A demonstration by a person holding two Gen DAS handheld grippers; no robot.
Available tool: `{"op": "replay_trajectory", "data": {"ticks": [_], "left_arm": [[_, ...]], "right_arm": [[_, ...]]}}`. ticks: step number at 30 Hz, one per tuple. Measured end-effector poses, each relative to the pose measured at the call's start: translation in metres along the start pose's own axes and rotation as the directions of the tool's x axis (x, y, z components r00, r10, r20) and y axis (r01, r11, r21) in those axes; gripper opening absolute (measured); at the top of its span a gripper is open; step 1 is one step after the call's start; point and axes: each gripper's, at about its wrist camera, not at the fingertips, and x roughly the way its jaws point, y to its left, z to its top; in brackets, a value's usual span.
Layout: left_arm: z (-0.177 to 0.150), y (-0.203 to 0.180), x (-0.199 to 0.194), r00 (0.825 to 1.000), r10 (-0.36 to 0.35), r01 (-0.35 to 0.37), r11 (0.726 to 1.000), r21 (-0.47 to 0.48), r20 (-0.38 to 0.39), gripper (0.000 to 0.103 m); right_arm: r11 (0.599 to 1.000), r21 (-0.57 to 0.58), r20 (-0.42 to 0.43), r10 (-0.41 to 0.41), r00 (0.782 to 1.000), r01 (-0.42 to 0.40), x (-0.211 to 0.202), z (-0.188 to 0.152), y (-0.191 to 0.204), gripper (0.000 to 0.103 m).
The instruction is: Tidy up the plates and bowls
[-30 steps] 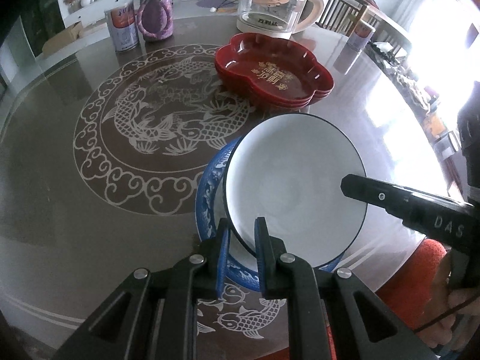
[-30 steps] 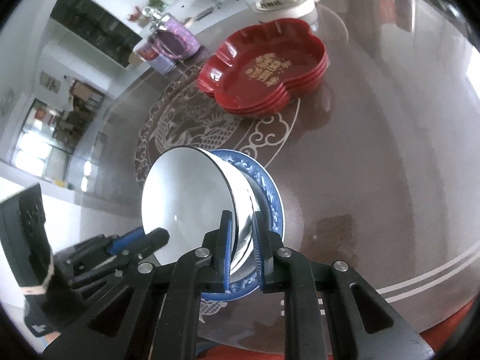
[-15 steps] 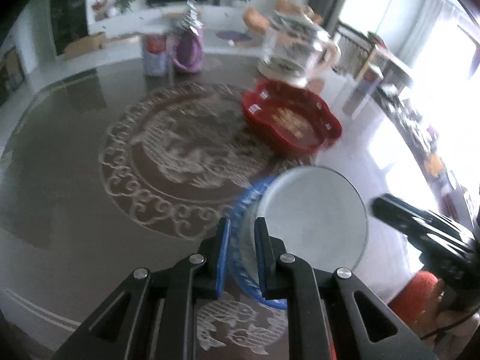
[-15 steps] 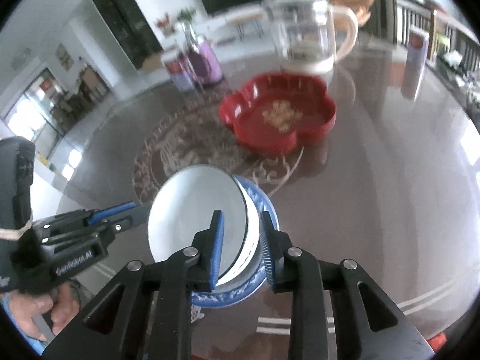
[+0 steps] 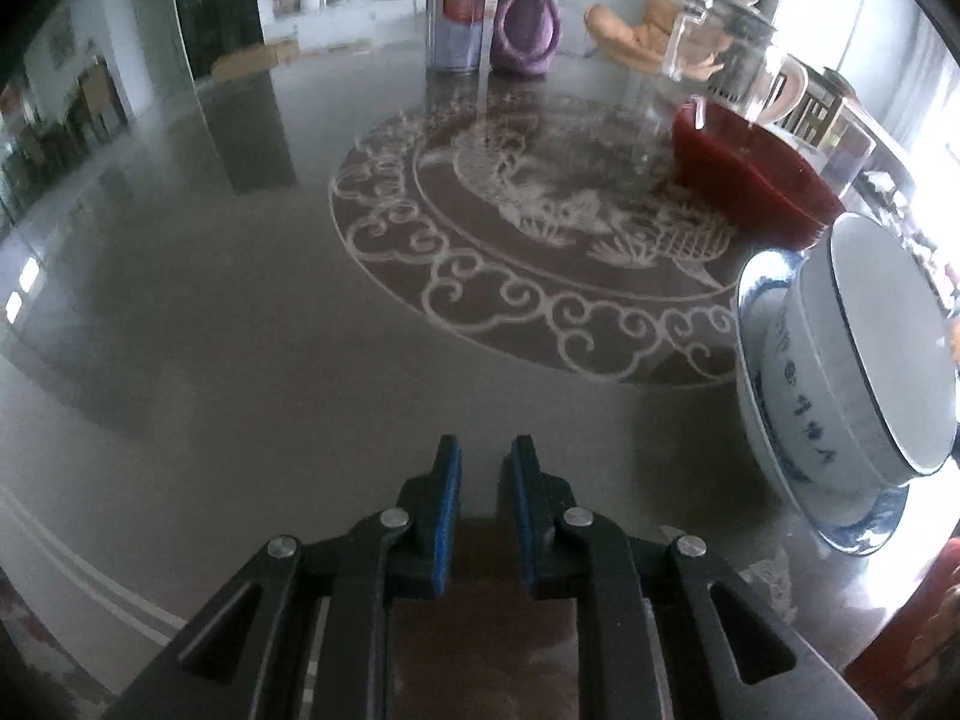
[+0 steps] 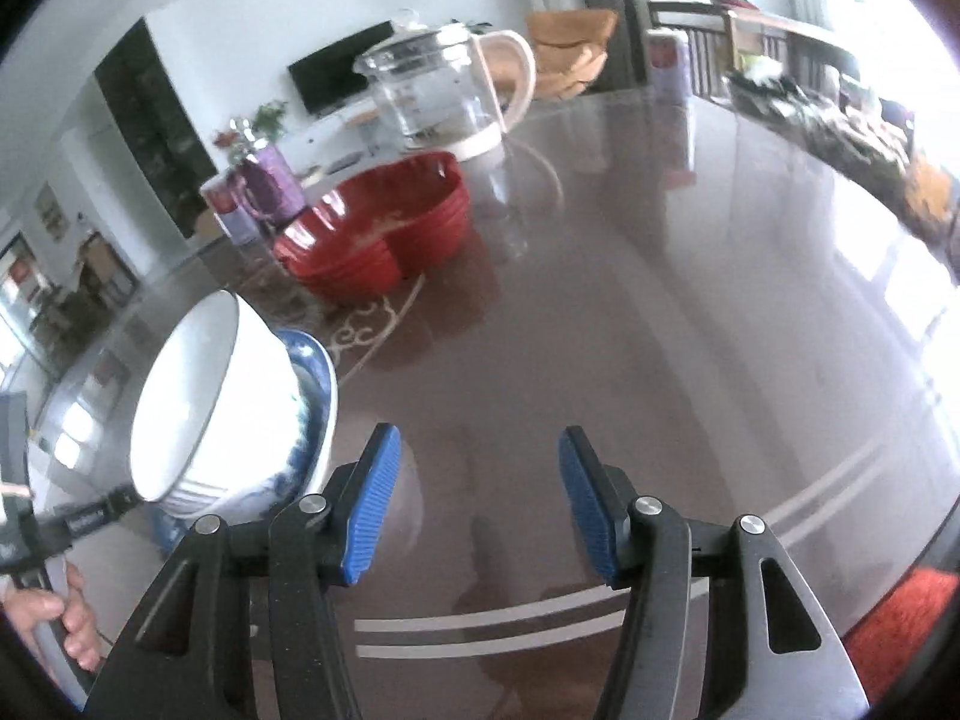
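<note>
left gripper point(image 5: 480, 468): fingers are standing nearly closed, opening slightly, with nothing between them, only bare desk point(image 5: 240, 360) beneath. right gripper point(image 6: 477, 480): fingers are opening wide, released and empty, over the brown desk surface. white bowl point(image 5: 888, 348) is sitting inside the blue-and-white bowl point(image 5: 774, 396), which is resting in a blue-patterned plate point(image 5: 864, 531) at the near edge of the desk, to the right of the left gripper and to the left of the right one. the red dishes point(image 6: 384, 228) are lying stacked farther in, beside a glass kettle point(image 6: 444, 96). a hand point(image 6: 54, 618) is gripping the left tool's handle. risk: the nested stack is appearing close to the desk edge, so a careless sweep of either gripper could be nudging it off; an uneven seat between the bowls could be letting the top one rock.
</note>
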Motion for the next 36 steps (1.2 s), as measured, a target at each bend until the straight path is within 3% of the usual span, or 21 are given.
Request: {"op": "replay_trajectory", "data": {"ticks": [7,13,18,23,26,28,29,31,36], "left_arm": [[0.002,0.004,0.001,1.000,-0.014,0.014,1.000,-0.023,-0.013,0.018],[0.001,0.006,0.004,1.000,-0.026,0.026,0.999,-0.031,-0.011,0.018],[-0.001,0.008,0.005,0.999,-0.033,0.033,0.999,-0.029,-0.004,0.018],[-0.004,0.005,0.005,1.000,-0.021,0.021,1.000,-0.009,0.010,0.019],[-0.005,-0.001,0.005,0.999,-0.042,0.042,0.999,0.020,0.017,0.039],[-0.006,-0.005,0.010,1.000,-0.017,0.017,1.000,0.023,-0.014,0.095],[-0.008,-0.004,0.015,0.999,0.007,-0.006,1.000,0.011,-0.039,0.101],[-0.012,-0.005,0.016,0.999,0.048,-0.047,0.999,0.017,-0.020,0.103],[-0.015,-0.001,0.018,0.999,0.036,-0.035,0.999,0.032,-0.006,0.103]], "right_arm": [[0.998,-0.037,0.079,0.057,0.995,-0.054,-0.012,0.035,0.029,0.060],[0.995,-0.075,0.015,0.072,0.997,-0.071,0.010,0.038,0.054,0.060],[0.996,-0.040,-0.029,0.076,0.997,-0.077,0.021,0.036,0.048,0.061],[0.997,-0.032,0.013,0.068,0.998,-0.067,0.006,0.041,0.043,0.061],[0.996,-0.048,0.025,0.075,0.997,-0.073,0.003,0.049,0.049,0.061],[0.995,-0.067,0.022,0.078,0.997,-0.076,0.006,0.057,0.059,0.061],[0.994,-0.077,0.018,0.079,0.997,-0.078,0.008,0.060,0.063,0.061],[0.991,-0.108,-0.002,0.075,0.997,-0.075,0.017,0.067,0.075,0.061],[0.987,-0.130,-0.076,0.085,0.993,-0.095,0.037,0.068,0.087,0.062]]}}
